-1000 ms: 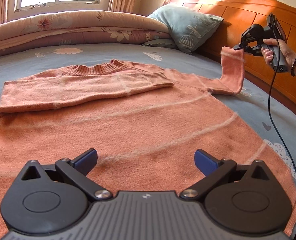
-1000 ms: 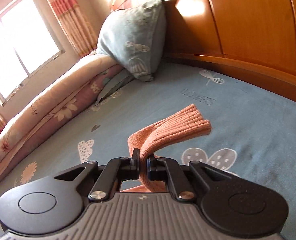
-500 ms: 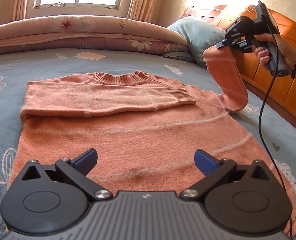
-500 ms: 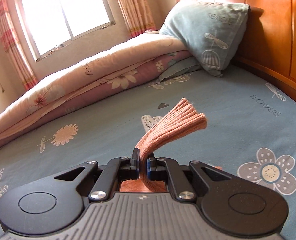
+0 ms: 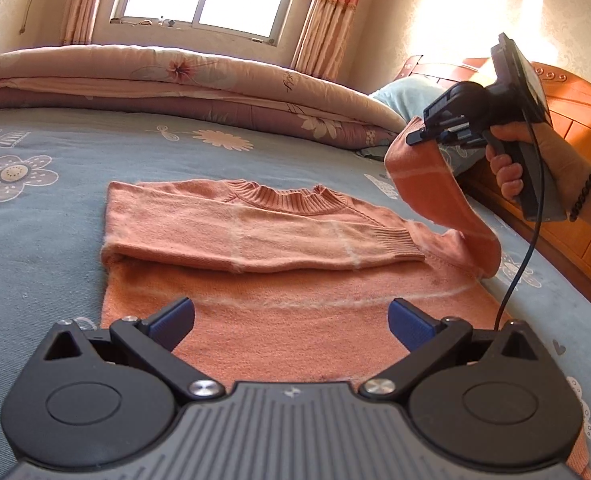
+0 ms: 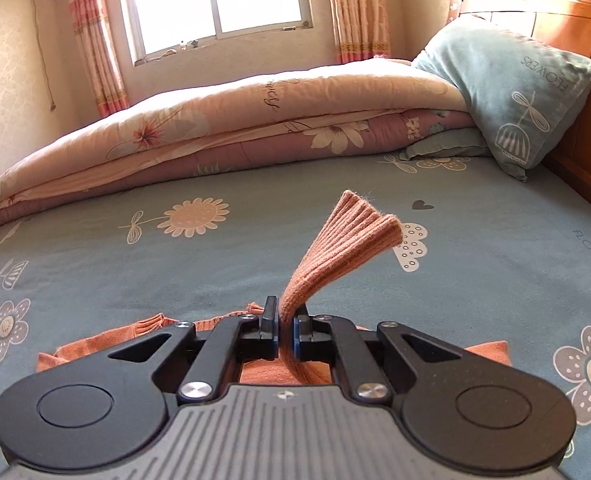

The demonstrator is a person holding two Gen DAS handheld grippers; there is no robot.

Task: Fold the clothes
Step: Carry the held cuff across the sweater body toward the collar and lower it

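Two sleeves: one sleeve (image 5: 263,240) already lies folded across the chest of the sweater (image 5: 295,320); the other sleeve (image 5: 435,188) hangs in the air from your right gripper (image 6: 283,328).
Sweater: it lies flat on the blue flowered bed sheet (image 5: 55,220), collar toward the rolled quilt (image 5: 175,80), hem nearest your left hand.
Right jaws: clenched on the lifted sleeve just behind its ribbed cuff (image 6: 359,224), which sticks out past the pads.
Left jaws: your left gripper (image 5: 291,320) stands wide apart, empty, above the lower body of the sweater and touching nothing that I can see.
Step in hand: you are carrying the second sleeve over the chest, as I judge it.
How to do it well: bring the cuff across level, so the sleeve lands parallel to the folded one and on top of it, not slanting toward the hem.
Fold line: let the crease fall at the shoulder seam; if the shoulder drags along, pin it with your left gripper.
Release: lower the cuff onto the knit before you let go.
Risk: this fuzzy knit may cling to the pads.
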